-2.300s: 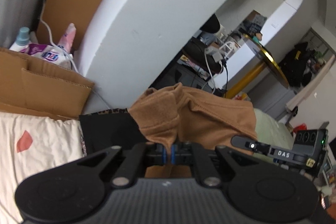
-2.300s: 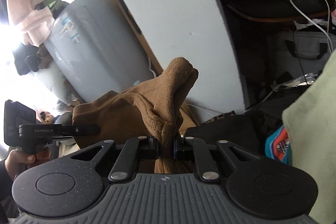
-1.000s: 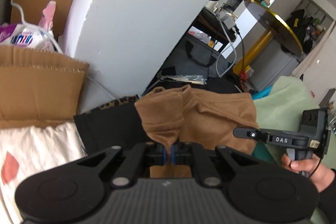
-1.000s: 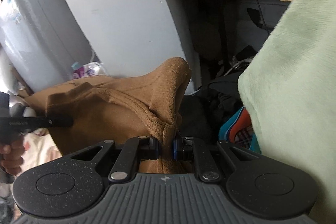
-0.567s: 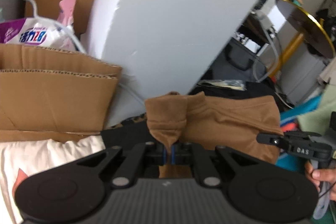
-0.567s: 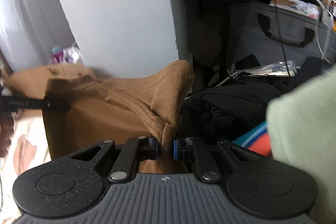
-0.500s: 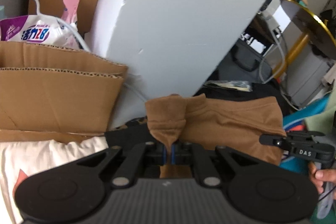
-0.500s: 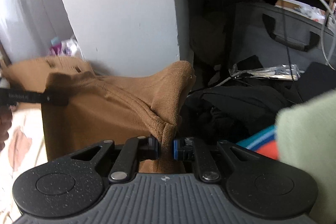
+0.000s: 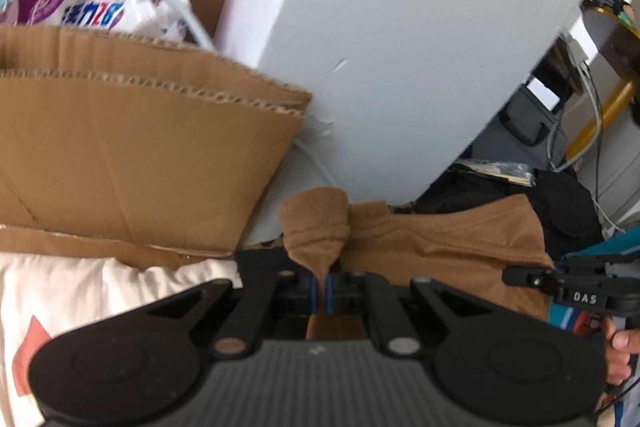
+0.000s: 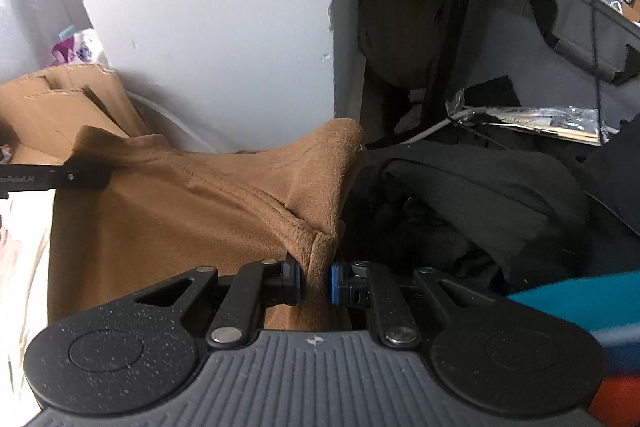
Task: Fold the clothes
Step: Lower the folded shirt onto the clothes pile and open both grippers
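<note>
A brown garment (image 9: 440,239) hangs stretched between both grippers. My left gripper (image 9: 322,289) is shut on one corner of it, and a bunched tip of cloth sticks up above the pads. My right gripper (image 10: 315,281) is shut on the opposite corner of the brown garment (image 10: 180,211), whose seam runs leftwards. The right gripper's body (image 9: 580,287) shows at the right of the left wrist view, with a hand (image 9: 620,355) on its grip. The left gripper's finger (image 10: 56,178) shows at the left edge of the right wrist view.
Flattened cardboard (image 9: 132,147) leans at the left against a white wall panel (image 9: 400,27). A cream cloth with a red patch (image 9: 60,307) lies below it. Black clothes (image 10: 480,203) are piled at the right, beside a teal item (image 10: 572,303). A gold-edged round table (image 9: 616,39) stands far right.
Both grippers have come down and nearer the wall and cardboard with the brown garment still stretched between them. The pale green cloth has left the right wrist view.
</note>
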Demonstrator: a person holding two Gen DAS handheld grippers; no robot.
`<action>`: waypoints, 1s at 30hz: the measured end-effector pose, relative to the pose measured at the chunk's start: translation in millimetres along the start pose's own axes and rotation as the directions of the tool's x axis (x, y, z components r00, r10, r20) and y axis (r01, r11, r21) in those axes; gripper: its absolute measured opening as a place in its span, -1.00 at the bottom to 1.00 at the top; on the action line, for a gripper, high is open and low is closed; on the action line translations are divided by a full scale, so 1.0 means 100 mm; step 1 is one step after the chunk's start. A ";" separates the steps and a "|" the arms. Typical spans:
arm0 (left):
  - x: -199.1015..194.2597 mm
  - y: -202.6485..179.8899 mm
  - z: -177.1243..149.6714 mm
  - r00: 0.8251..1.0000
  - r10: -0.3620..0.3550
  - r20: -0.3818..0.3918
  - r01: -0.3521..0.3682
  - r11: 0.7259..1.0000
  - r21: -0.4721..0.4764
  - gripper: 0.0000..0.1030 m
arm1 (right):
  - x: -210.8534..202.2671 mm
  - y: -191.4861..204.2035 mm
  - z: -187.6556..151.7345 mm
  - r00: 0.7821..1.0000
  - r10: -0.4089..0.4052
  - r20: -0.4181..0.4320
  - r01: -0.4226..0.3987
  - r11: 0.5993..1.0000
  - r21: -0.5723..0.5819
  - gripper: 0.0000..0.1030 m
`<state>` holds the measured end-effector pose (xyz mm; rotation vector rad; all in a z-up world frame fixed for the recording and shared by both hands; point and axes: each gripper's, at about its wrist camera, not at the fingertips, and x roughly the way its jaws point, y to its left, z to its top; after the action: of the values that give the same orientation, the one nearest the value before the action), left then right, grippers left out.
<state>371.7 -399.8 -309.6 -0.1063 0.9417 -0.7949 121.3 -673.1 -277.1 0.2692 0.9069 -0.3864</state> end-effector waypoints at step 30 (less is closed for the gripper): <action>-0.51 0.03 -0.64 0.998 -0.012 -0.067 0.009 0.999 -0.044 0.08 | 0.10 0.10 -0.05 0.992 -0.075 -0.105 0.059 0.988 -0.145 -0.57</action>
<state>307.7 -348.6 -315.1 -0.1234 1.0231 -0.7917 127.9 -664.6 -287.8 0.1309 1.0491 -0.3705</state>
